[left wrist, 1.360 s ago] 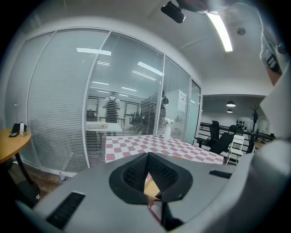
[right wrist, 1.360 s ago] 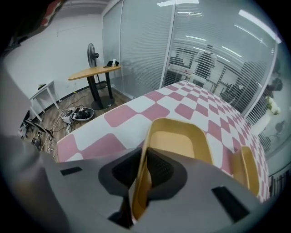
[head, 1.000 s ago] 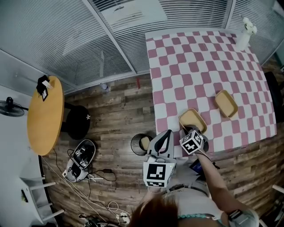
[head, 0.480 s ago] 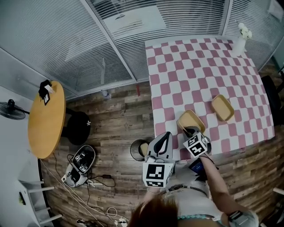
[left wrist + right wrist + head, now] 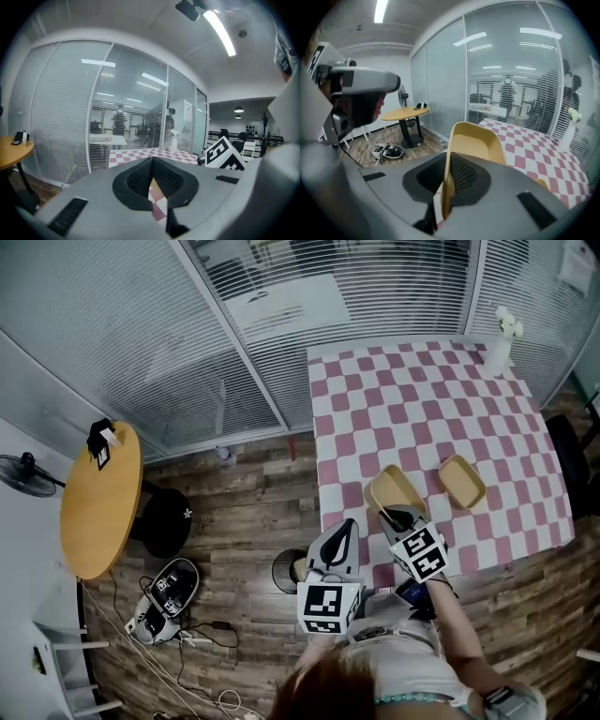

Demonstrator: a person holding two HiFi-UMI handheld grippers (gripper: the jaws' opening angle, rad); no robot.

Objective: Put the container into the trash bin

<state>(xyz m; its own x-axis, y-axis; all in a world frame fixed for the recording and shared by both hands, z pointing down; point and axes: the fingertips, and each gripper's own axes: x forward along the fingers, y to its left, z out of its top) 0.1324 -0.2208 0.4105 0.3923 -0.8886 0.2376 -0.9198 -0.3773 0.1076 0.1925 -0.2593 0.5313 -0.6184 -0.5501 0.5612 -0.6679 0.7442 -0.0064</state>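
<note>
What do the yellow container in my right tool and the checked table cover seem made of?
The yellow container looks like moulded plastic, matte: thin, smooth wall, rounded rim. The checked table cover is cloth or vinyl, unclear which: printed checks.

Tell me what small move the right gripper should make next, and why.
Probably swing the right gripper left, past the edge of the table, toward the trash bin. Its jaws are closed on the rim of the yellow container, and the bin stands on the floor left of the table.
</note>
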